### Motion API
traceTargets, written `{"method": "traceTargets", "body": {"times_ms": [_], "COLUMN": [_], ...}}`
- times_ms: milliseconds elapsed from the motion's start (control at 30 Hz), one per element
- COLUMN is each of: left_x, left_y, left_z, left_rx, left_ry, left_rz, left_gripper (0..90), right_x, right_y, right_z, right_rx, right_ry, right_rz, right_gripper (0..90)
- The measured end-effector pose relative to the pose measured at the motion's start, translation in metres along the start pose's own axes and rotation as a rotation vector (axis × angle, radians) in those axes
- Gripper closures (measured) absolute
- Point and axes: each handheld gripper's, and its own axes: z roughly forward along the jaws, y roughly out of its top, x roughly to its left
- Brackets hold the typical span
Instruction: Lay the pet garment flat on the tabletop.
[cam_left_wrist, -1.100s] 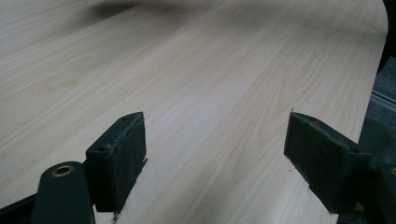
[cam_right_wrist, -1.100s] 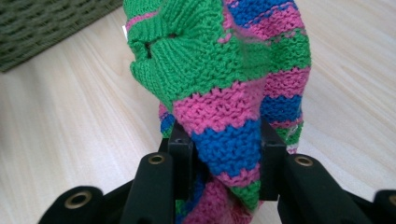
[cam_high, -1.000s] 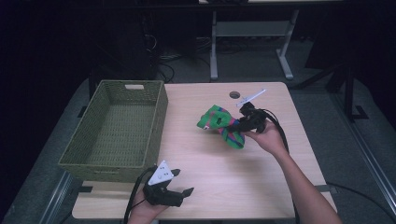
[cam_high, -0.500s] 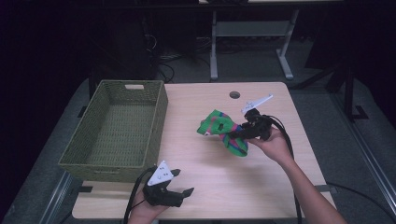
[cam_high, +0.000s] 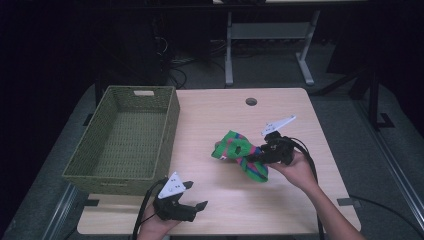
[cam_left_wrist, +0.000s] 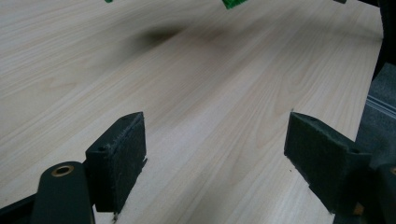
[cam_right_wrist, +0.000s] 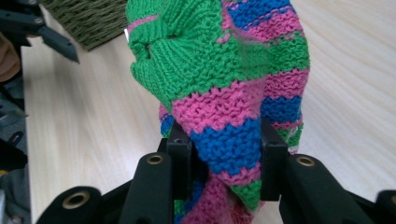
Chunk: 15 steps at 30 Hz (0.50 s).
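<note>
Over at the left, woven green basket (cam_high: 125, 142) sitting on the light wood table (cam_high: 215, 117), handle slot cut into its far wall. Just past its near corner, left gripper (cam_high: 192, 206) down at the table's front edge, jaws spread wide apart with bare tabletop between the pads (cam_left_wrist: 122, 161) in the left gripper view, pinching nothing. Looks parked there, well apart from the knit.

Moving right: striped knit piece (cam_high: 240, 152) in green, pink and blue, bunched up, roughly mid-table and lifted a bit off the wood at the held end, by the look of the shadow in the left gripper view. Hard to say if it's a hat or a sock, so just calling it knitwear. Right gripper (cam_high: 261, 156) clamped on its right end; in the right gripper view, both pads squeezing a fold of the blue and pink stripes (cam_right_wrist: 224, 121). Small round hole (cam_high: 251, 101) in the tabletop farther back.
</note>
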Motion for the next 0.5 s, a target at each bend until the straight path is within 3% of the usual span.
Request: {"method": "traceTargets", "body": {"times_ms": [367,500], "left_x": [0.0,0.0], "left_y": [0.0,0.0], "left_z": [0.002,0.002], "left_rx": [0.004,0.0], "left_ry": [-0.007,-0.007], "left_rz": [-0.002,-0.009], "left_gripper": [20.8,20.7], "right_x": [0.014,0.021], "right_y": [-0.017,-0.021], "right_z": [-0.002,0.005], "right_rx": [-0.011,0.015], "right_ry": [0.056,0.041], "right_rz": [0.011,-0.003], "right_gripper": [64.6,64.4]}}
